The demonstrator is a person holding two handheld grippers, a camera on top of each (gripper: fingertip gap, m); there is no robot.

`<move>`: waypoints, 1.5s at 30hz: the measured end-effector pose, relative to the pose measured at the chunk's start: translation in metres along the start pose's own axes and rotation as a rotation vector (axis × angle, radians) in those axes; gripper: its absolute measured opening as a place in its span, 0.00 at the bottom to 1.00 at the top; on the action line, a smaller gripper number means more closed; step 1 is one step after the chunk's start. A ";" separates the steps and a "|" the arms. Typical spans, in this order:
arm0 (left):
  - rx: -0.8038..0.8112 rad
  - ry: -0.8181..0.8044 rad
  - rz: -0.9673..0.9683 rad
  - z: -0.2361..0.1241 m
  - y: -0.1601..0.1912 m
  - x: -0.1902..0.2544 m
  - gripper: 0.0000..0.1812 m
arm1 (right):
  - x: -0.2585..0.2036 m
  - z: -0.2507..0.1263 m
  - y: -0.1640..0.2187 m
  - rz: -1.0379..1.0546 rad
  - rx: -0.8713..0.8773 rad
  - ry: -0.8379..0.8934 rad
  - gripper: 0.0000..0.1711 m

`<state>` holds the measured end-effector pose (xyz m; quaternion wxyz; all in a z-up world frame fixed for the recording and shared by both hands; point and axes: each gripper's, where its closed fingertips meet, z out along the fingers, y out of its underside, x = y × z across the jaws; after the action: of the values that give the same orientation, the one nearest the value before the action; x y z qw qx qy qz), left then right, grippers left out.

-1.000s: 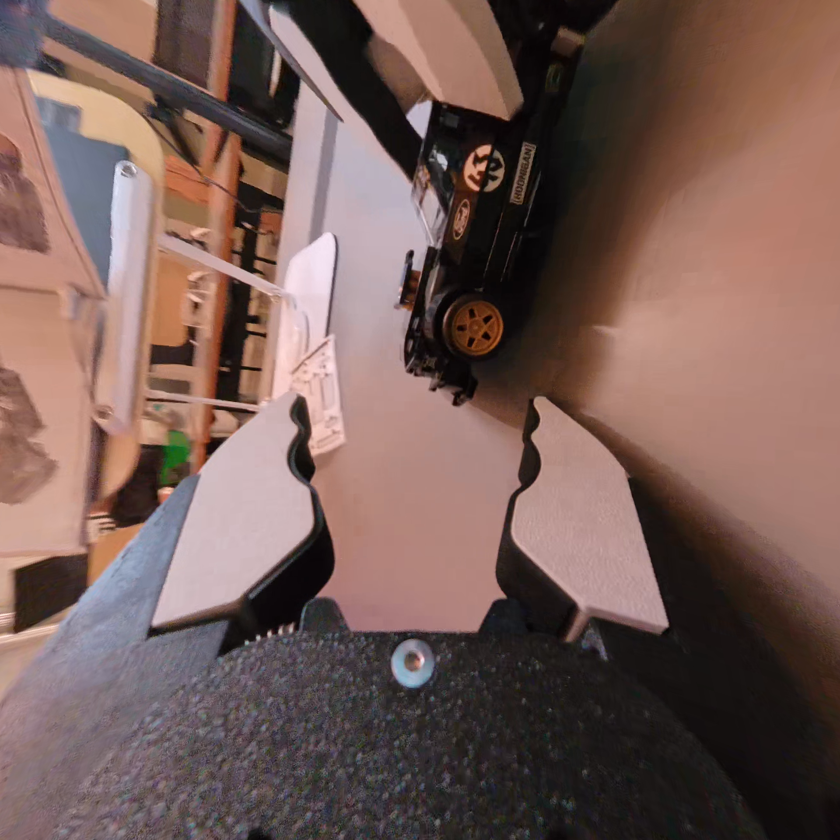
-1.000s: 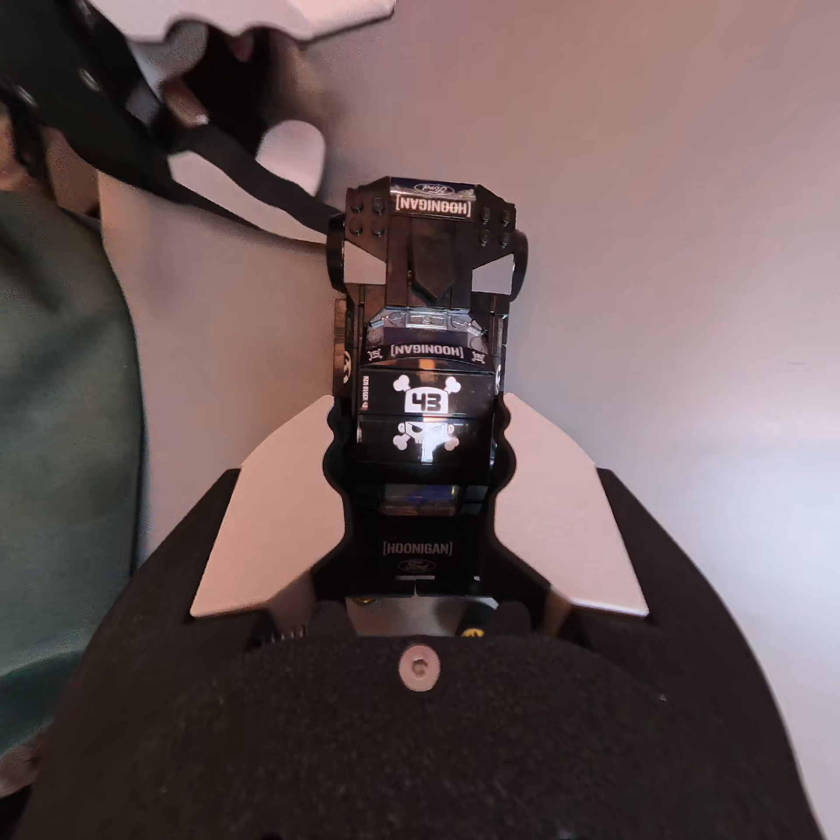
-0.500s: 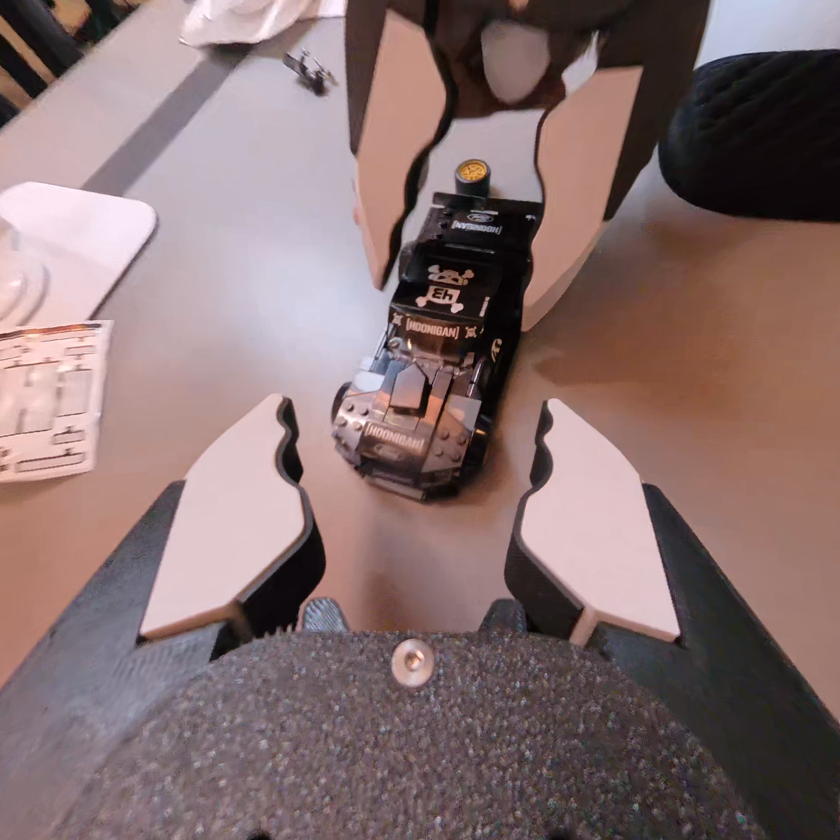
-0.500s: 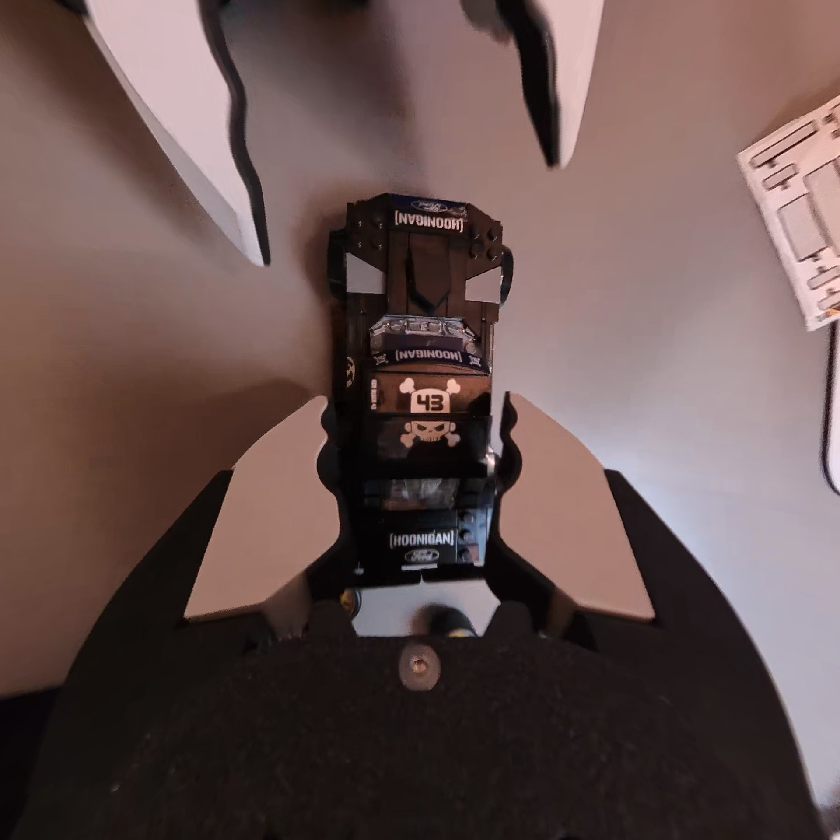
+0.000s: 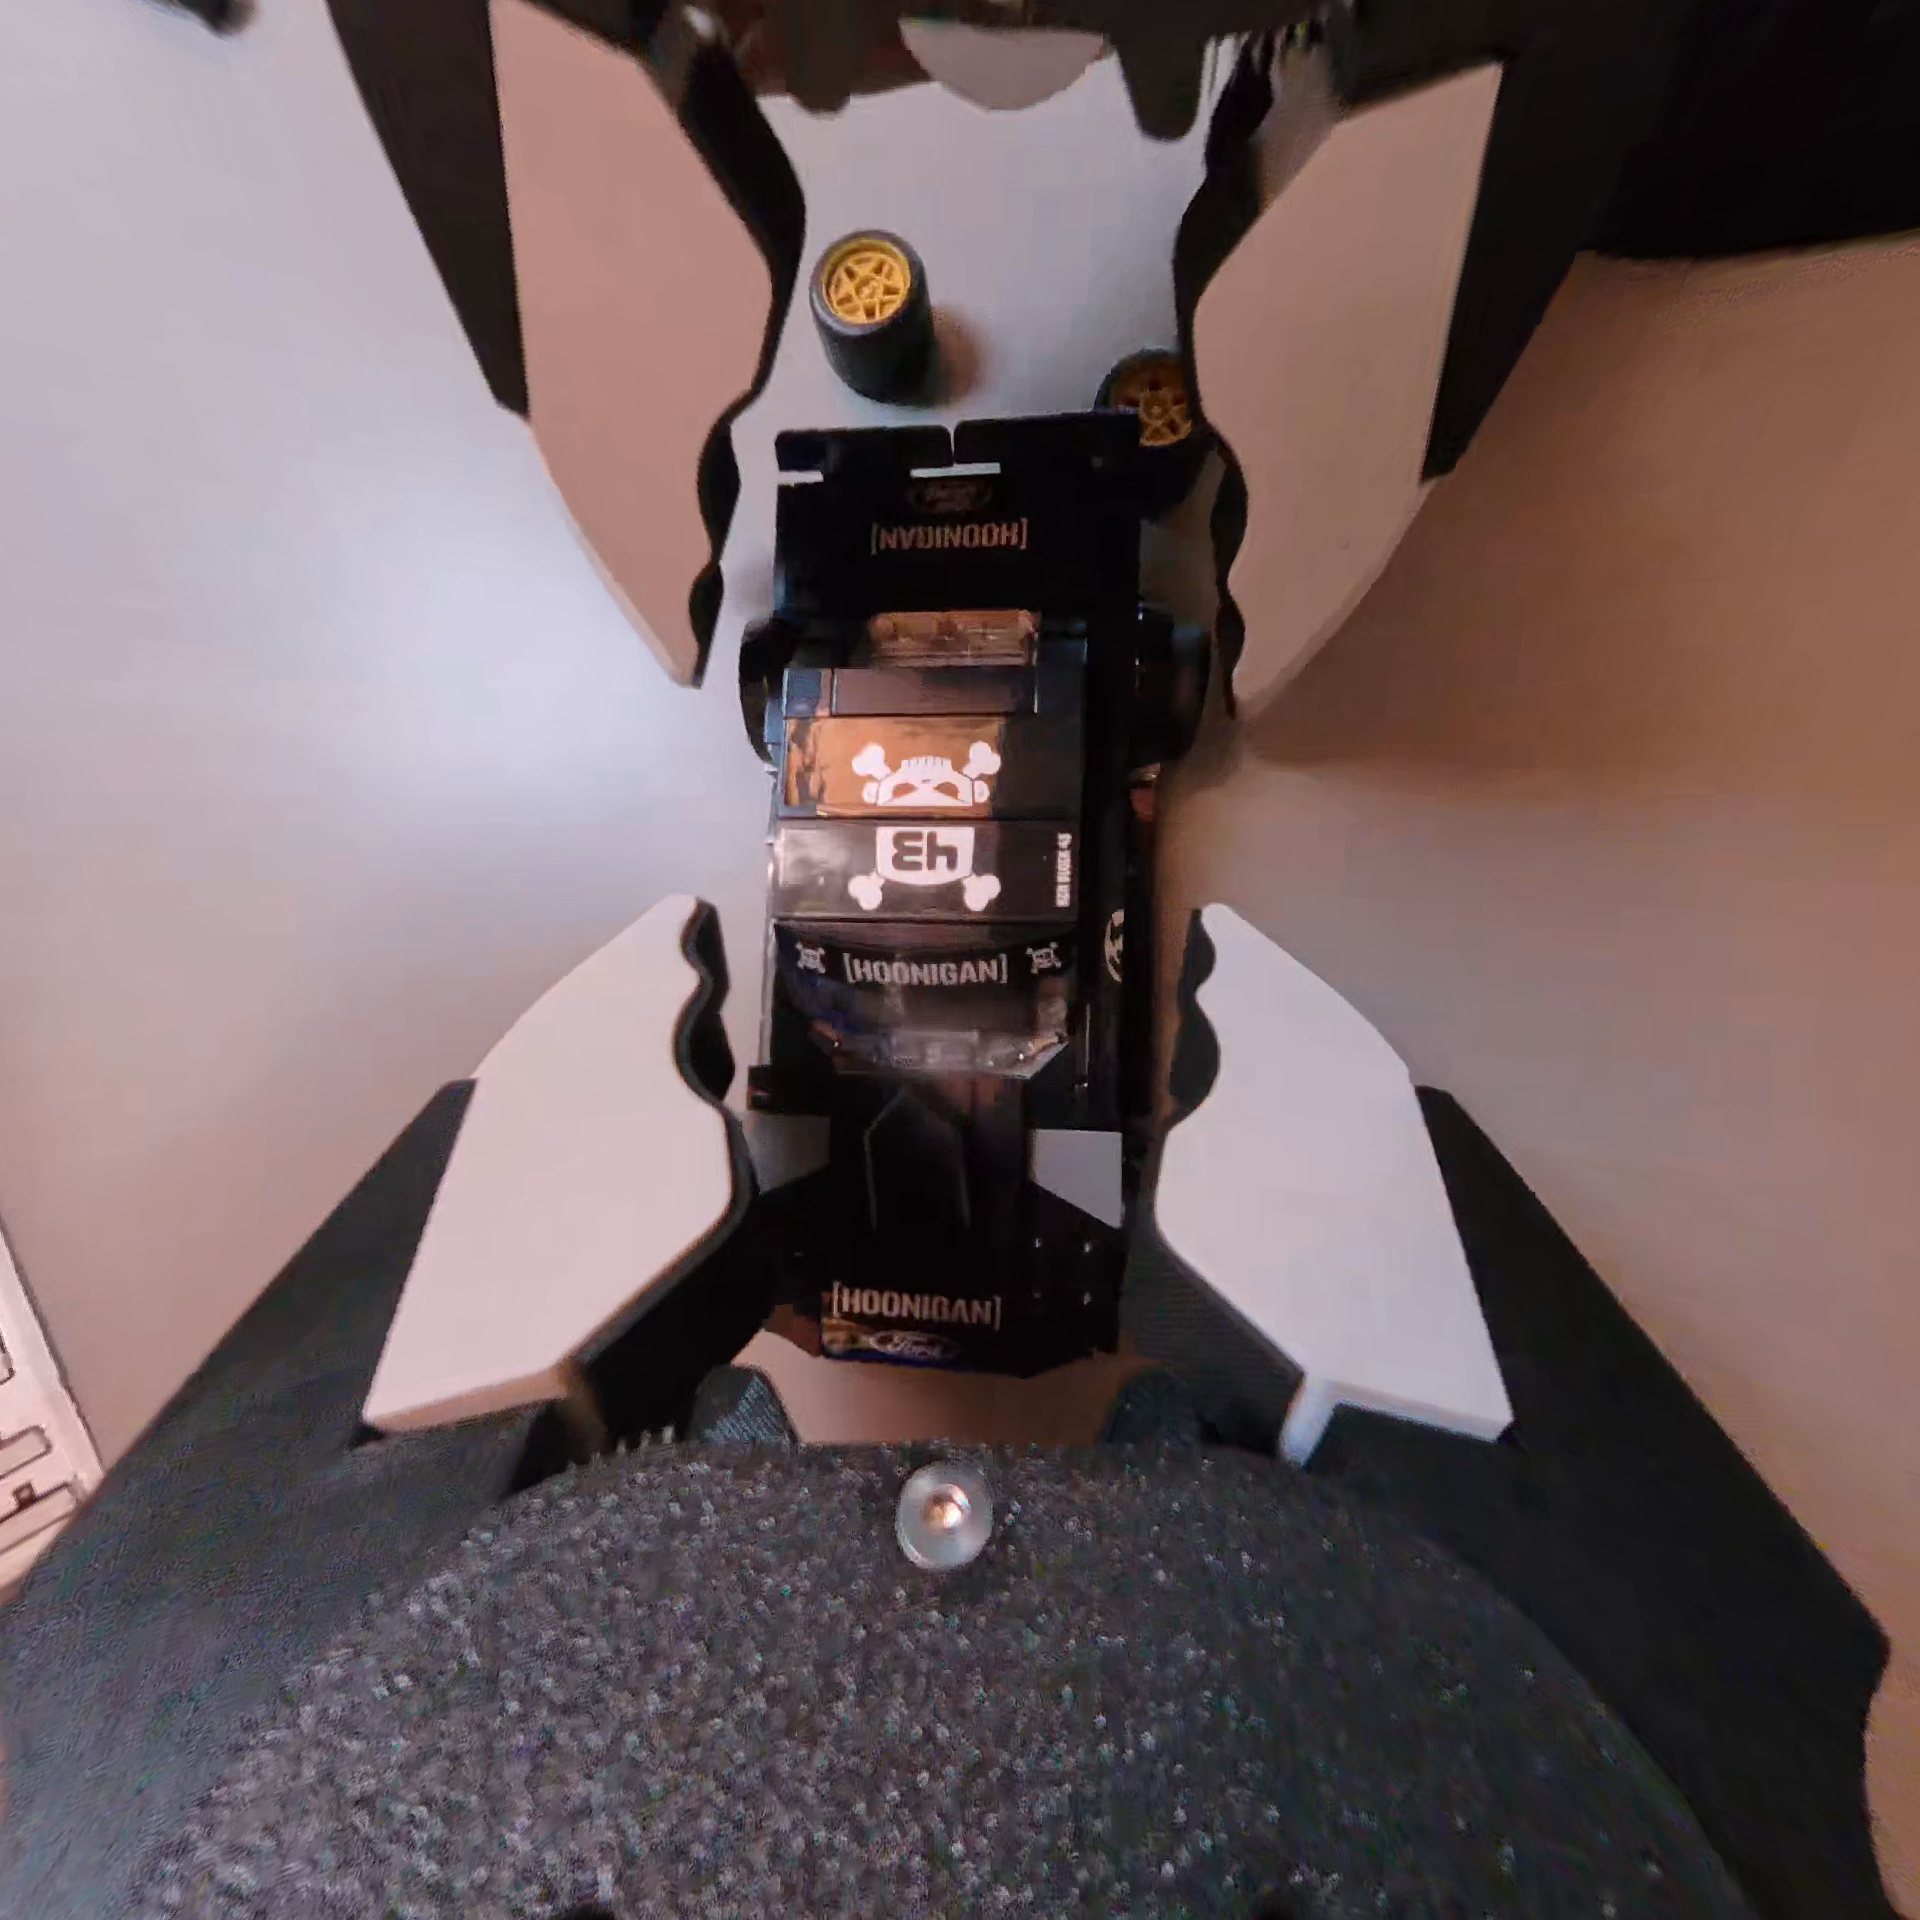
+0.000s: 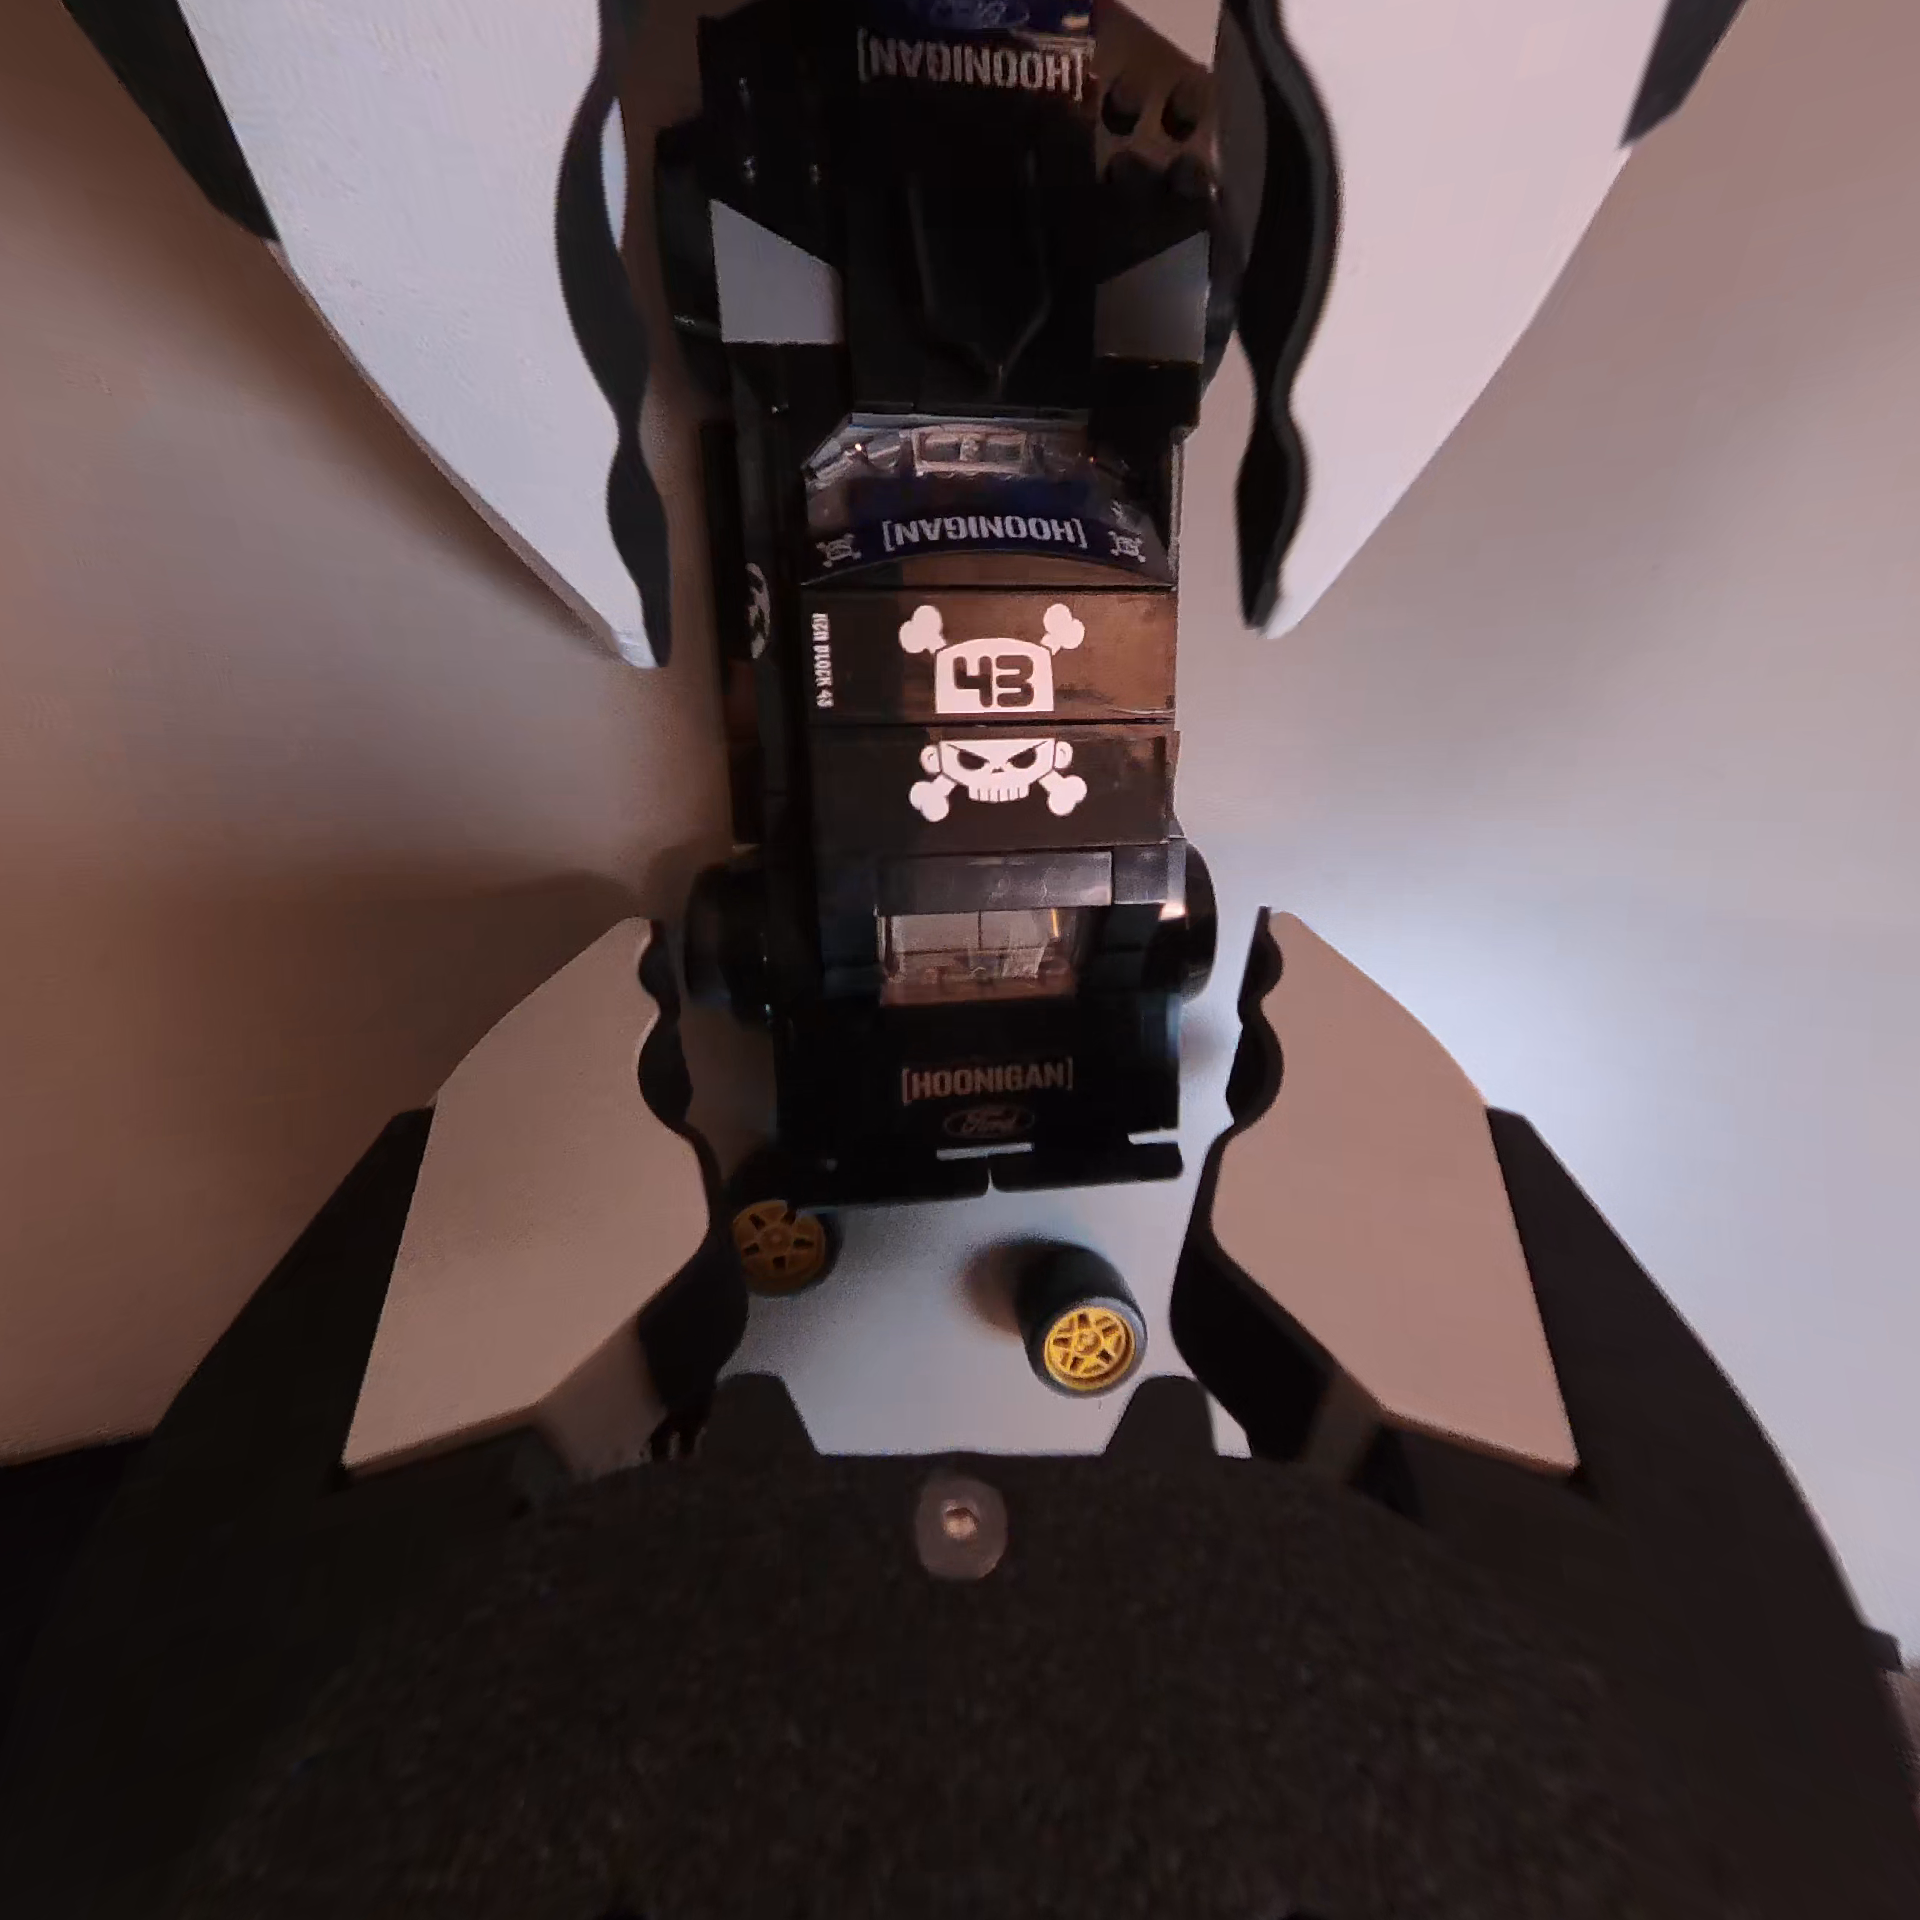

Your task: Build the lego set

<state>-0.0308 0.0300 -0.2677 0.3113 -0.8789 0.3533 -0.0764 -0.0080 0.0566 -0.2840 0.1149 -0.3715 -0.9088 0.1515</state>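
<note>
- Paper sheet [image 5: 26, 1455]: it lies at the far left edge of the left wrist view, flat on the surface [image 5: 312, 727], and is mostly cut off by the frame.
- Left hand-held gripper [image 5: 948, 920]: the jaws are spread and straddle the front half of the car. One finger is just beside the car's flank and the other shows a gap. No clamping is evident.
- Lego car [image 5: 935, 862]: it stands on the surface, centred between the two opposed tools. Body, roof panels, windscreen, bonnet and rear deck are assembled, and the decals are applied.
- Rear tyres [image 6: 717, 935]: one is fitted on each side of the rear axle.
- Front wheel arches: the surface shows through both cut-outs, so the front wheels appear not yet fitted.
- Loose wheel [image 5: 868, 312]: black tyre, gold rim, lying on the surface behind the car and apart from it.
- Second loose wheel [image 5: 1153, 400]: it sits just beside the rear corner of the car. Whether it touches cannot be told.
- Right hand-held gripper [image 6: 951, 925]: the jaws are spread wide around the car's tail and hold nothing. Both loose wheels lie between its fingers.
- Progress estimate: the build is near completion. The remaining work is probably to mount the two loose wheels.
- Containers: no bin, tray or box is in view.
</note>
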 end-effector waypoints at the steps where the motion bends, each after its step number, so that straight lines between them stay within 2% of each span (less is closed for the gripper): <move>1: 0.005 0.003 -0.001 0.001 0.000 0.000 0.43 | -0.001 0.001 0.000 -0.003 -0.002 -0.003 0.59; 4: 0.031 0.008 0.005 0.003 -0.001 0.003 0.40 | -0.001 0.001 -0.001 -0.013 0.010 0.007 0.57; 36: 0.029 0.013 0.037 0.005 -0.001 0.005 0.41 | -0.002 0.001 -0.001 -0.025 0.023 -0.024 0.55; 38: 0.034 0.018 0.039 0.004 -0.001 0.005 0.40 | -0.003 0.001 -0.002 -0.012 0.040 -0.024 0.52; 45: 0.046 0.022 0.021 0.004 -0.002 0.005 0.40 | -0.003 0.001 -0.004 -0.003 0.064 -0.002 0.53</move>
<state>-0.0243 0.0301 -0.2704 0.3284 -0.8668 0.3642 -0.0907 -0.0085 0.0514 -0.2834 0.1262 -0.3661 -0.9041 0.1809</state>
